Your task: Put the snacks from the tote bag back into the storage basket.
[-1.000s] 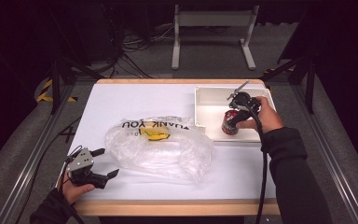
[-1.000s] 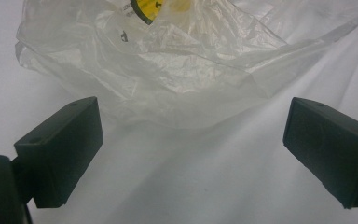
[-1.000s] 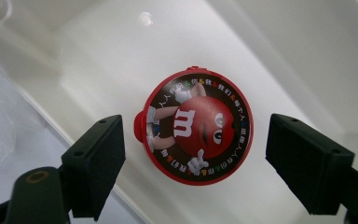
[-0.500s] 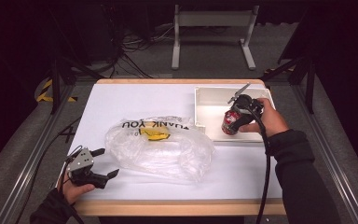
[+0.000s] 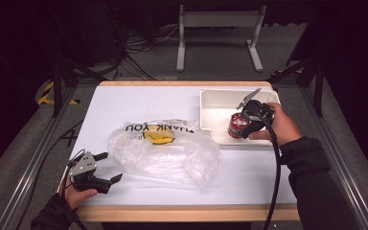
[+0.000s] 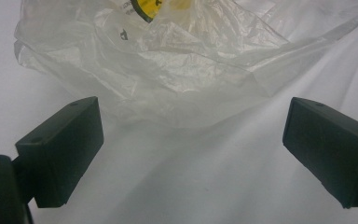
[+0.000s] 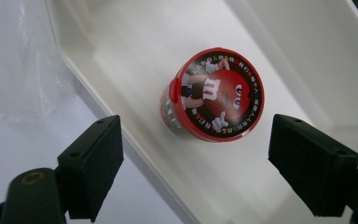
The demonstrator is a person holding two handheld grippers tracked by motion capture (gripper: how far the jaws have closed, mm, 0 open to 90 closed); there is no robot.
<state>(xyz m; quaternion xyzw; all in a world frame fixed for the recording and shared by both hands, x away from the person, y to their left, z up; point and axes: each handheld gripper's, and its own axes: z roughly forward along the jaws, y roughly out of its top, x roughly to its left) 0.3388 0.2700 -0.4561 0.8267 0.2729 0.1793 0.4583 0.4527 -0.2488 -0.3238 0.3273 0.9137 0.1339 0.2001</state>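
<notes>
Jaws of my right gripper [image 7: 193, 154] stand spread wide above the red-lidded candy tub [image 7: 213, 94], not touching it. That tub stands upright in the white tray [image 5: 211, 103] at the table's far right corner, close to the tray's near wall. My left gripper [image 5: 106, 167], jaws likewise spread and holding nothing, rests by the near left corner, facing the clear plastic bag [image 5: 172, 153], which holds something yellow.

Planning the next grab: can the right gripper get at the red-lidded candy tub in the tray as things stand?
Probably yes. The right gripper hangs over the candy tub with jaws open wider than the lid, and nothing lies between them. The tray's near wall stands close beside the tub, which may crowd one jaw.
</notes>
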